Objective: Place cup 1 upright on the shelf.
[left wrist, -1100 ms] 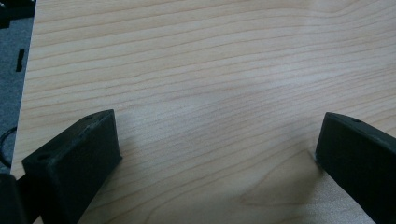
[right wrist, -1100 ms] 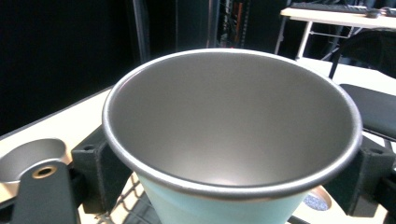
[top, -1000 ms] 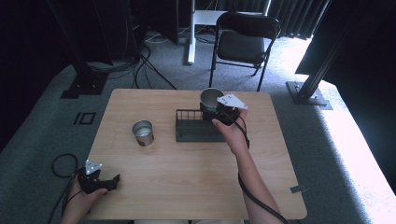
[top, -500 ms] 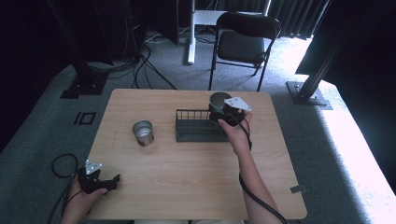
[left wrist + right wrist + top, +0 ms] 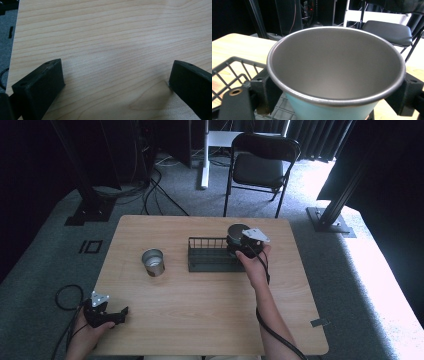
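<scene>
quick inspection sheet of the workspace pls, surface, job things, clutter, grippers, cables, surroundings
surface: light wooden table, bare in front of the left gripper.
job's things: light blue cup with a steel inside, upright; black wire rack; steel cup standing left of the rack.
clutter: nothing seen.
grippers: right gripper shut on the light blue cup at the rack's right end; left gripper open, holding nothing, at the table's near left corner.
cables: one trails from each gripper; more on the floor behind the table.
surroundings: black folding chair, grey carpet, dark stands.

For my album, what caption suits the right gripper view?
Right gripper clamps a pale-blue cup over the wire rack.
</scene>
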### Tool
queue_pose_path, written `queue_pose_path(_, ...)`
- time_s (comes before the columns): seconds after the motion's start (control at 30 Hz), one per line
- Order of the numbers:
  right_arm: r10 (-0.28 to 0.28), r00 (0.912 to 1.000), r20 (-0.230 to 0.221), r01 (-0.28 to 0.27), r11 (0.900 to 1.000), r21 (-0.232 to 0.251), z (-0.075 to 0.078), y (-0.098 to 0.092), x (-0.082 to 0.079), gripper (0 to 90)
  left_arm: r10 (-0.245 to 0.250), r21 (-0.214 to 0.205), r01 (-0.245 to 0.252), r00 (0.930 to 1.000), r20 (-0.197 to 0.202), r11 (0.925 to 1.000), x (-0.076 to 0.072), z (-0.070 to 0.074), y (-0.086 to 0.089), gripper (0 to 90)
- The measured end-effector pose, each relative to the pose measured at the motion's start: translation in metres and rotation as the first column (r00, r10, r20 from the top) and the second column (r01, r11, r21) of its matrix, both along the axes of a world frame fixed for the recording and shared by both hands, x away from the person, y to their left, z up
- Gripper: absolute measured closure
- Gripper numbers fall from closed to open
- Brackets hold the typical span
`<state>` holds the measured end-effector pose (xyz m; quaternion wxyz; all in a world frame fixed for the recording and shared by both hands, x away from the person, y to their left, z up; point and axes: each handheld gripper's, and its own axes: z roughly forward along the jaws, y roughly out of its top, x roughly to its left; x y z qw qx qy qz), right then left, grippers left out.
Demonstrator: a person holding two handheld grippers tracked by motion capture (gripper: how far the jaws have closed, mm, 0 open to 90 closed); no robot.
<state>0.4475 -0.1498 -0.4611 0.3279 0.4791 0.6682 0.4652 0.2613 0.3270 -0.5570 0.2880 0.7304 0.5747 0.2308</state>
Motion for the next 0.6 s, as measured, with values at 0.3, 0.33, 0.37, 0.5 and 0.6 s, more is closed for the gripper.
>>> queue_pose_path(0.3, -0.002, 0.9998, -0.02, 0.002, 1.0, -0.001, -0.011, -0.001, 0.0, 13.8, 0.0, 0.0, 0.0, 1.0, 0.0, 1.0, 0.0, 0.0, 0.0, 0.4)
queue_pose_path(0.33, -0.003, 0.9998, -0.021, 0.002, 1.0, -0.004, -0.012, -0.002, 0.0, 13.8, 0.0, 0.0, 0.0, 1.0, 0.0, 1.0, 0.0, 0.0, 0.0, 0.4)
queue_pose_path(0.37, -0.006, 0.9998, -0.018, 0.006, 1.0, 0.0, -0.012, -0.002, 0.0, 13.8, 0.0, 0.0, 0.0, 1.0, 0.0, 1.0, 0.0, 0.0, 0.0, 0.4)
queue_pose_path(0.5, -0.004, 0.9999, -0.012, 0.004, 1.0, -0.008, -0.014, -0.002, -0.002, 13.8, 0.0, 0.0, 0.0, 1.0, 0.0, 1.0, 0.0, 0.0, 0.0, 0.4)
queue_pose_path(0.6, -0.006, 0.9999, -0.008, 0.006, 1.0, -0.001, -0.015, -0.003, -0.003, 13.8, 0.0, 0.0, 0.0, 1.0, 0.0, 1.0, 0.0, 0.0, 0.0, 0.4)
